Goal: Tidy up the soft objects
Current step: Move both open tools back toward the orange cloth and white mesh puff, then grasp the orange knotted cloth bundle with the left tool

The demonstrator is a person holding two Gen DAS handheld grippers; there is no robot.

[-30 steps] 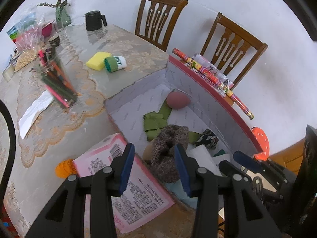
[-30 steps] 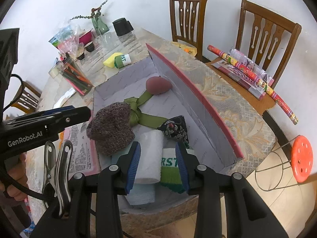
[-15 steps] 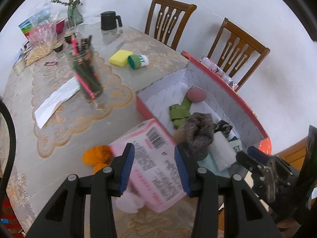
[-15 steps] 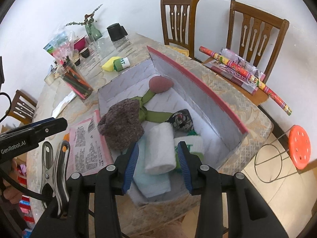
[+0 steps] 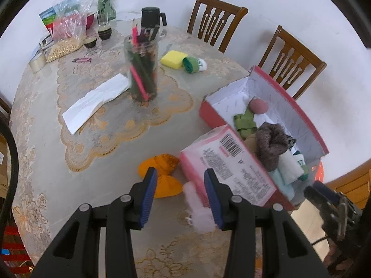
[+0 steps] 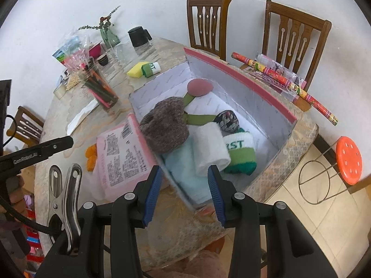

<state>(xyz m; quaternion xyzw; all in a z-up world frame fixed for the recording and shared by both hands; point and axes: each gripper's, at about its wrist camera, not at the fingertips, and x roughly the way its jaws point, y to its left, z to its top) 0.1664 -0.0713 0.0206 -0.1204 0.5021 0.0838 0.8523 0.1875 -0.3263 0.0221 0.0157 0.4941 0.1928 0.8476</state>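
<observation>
Right now both my claws gape with nothing in them: left gripper (image 5: 179, 192) over one orange cloth (image 5: 162, 176) and one white fluffy tuft (image 5: 197, 208) on the table (image 5: 104, 162), right gripper (image 6: 184, 191) at the red box (image 6: 255, 80). Inside I count one brown knit (image 6: 165, 125), one white roll (image 6: 212, 148), one pale-blue towel (image 6: 183, 169), one green-white sock (image 6: 241, 155).
</observation>
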